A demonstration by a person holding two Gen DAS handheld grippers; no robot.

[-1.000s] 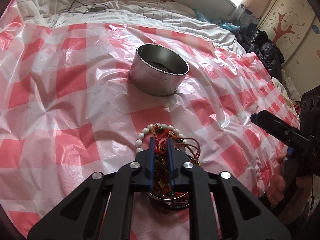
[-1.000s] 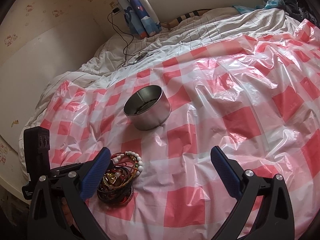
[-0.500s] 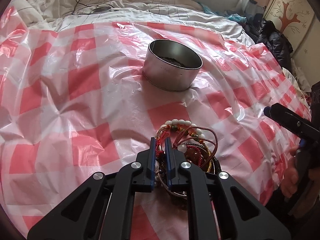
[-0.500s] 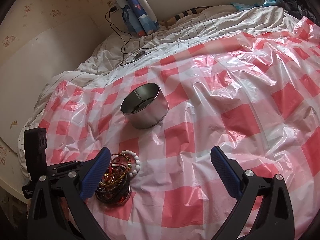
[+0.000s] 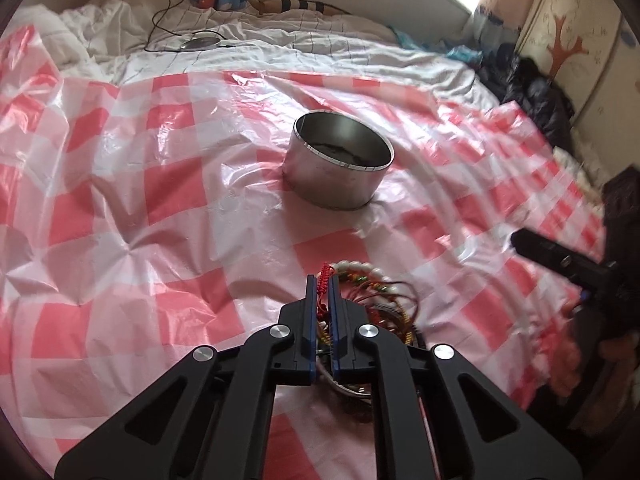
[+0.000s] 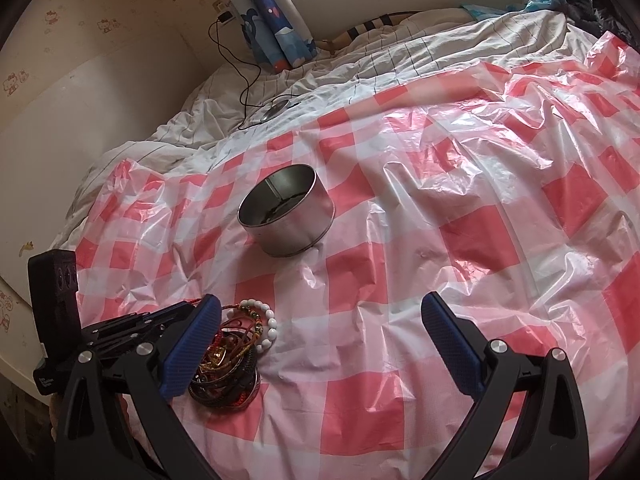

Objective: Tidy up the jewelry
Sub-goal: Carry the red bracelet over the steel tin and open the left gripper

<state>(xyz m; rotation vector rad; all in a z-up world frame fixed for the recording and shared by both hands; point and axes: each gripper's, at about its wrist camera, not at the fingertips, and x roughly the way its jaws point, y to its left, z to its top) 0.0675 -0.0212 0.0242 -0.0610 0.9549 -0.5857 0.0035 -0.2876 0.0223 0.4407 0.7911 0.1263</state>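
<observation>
A tangled pile of bracelets (image 5: 384, 304) lies on the red-and-white checked plastic sheet (image 5: 160, 200), a white bead bracelet (image 6: 269, 322) at its edge. My left gripper (image 5: 322, 286) sits at the pile's left side, its jaws closing, with a red braided cord (image 5: 325, 276) pinched between the blue pads. Beyond the pile stands an open round metal tin (image 5: 340, 176), seen also in the right wrist view as the tin (image 6: 286, 218). My right gripper (image 6: 320, 306) hovers wide open with nothing between its fingers, just right of the pile (image 6: 228, 360).
White bedding (image 5: 280, 48) with a black cable and a small round device (image 5: 200, 43) lies behind the sheet. Dark clothes (image 5: 536, 96) are heaped at the far right. A wall (image 6: 80, 60) runs along the bed's left side. A person's hand (image 5: 564, 364) holds the right gripper.
The left jaws have narrowed onto the red cord. The bracelets in the pile have shifted a little, the white beads sliding sideways. The right gripper has not moved.
</observation>
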